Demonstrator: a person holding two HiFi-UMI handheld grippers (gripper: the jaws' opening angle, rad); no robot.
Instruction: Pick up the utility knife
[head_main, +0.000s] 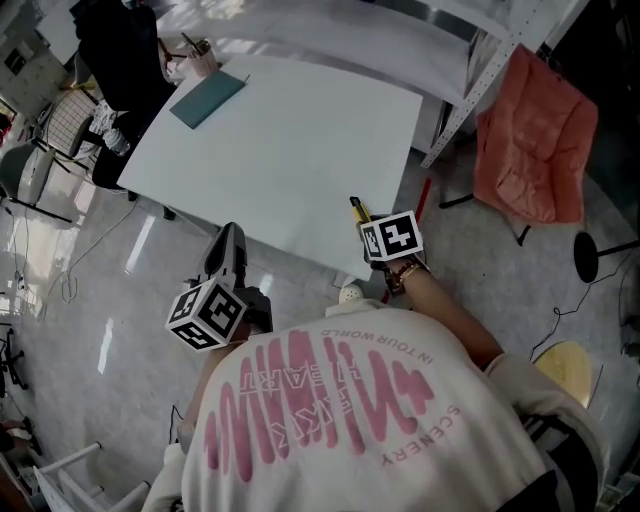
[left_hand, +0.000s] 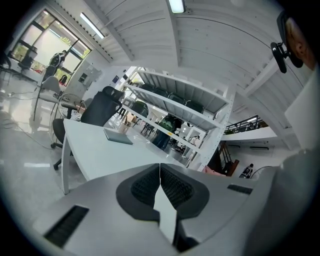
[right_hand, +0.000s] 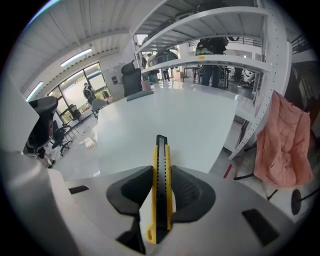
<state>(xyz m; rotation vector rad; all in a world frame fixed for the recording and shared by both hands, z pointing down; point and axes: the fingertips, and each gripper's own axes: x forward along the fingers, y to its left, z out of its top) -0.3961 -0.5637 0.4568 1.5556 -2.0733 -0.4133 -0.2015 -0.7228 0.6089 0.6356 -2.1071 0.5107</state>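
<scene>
The utility knife (right_hand: 161, 187), yellow with a black slider, stands upright between the black pads of my right gripper (right_hand: 161, 186), which is shut on it. In the head view its tip (head_main: 357, 207) pokes out above the right gripper (head_main: 372, 228) at the near edge of the white table (head_main: 290, 140), lifted off the surface. My left gripper (left_hand: 160, 187) is shut with nothing between its pads. It hangs off the table's near left side (head_main: 226, 255), over the floor.
A teal notebook (head_main: 207, 99) lies at the table's far left, beside a cup of pens (head_main: 200, 57). A metal shelving rack (right_hand: 220, 55) stands behind the table. An orange folding chair (head_main: 532, 135) sits to the right, office chairs (head_main: 60, 125) to the left.
</scene>
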